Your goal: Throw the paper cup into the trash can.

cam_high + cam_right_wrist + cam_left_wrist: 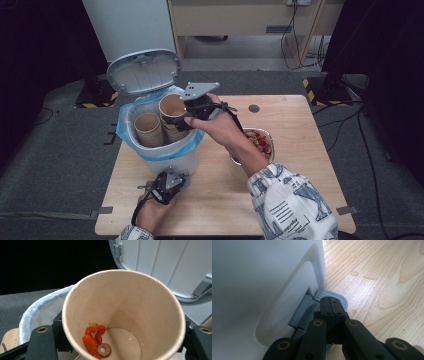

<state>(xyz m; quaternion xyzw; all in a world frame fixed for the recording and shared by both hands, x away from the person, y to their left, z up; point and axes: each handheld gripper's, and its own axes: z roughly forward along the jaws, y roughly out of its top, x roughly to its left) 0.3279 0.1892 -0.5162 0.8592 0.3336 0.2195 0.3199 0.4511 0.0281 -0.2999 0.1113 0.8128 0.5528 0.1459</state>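
Gripper jaws on the right [186, 121] are clamped on a paper cup [171, 109], held over the open bin [165, 155] at ten o'clock on the bench [295, 150], beside another cup [147, 129] already inside. The left gripper [331, 305], jaws closed, is pressed on the pedal [325, 293], so the lid [144, 71] is kept up. Discarding is judged under way; next, the cup must be lowered and released.

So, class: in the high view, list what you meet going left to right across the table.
White bin with its lid up → paper cup in the right gripper → bowl of red food.
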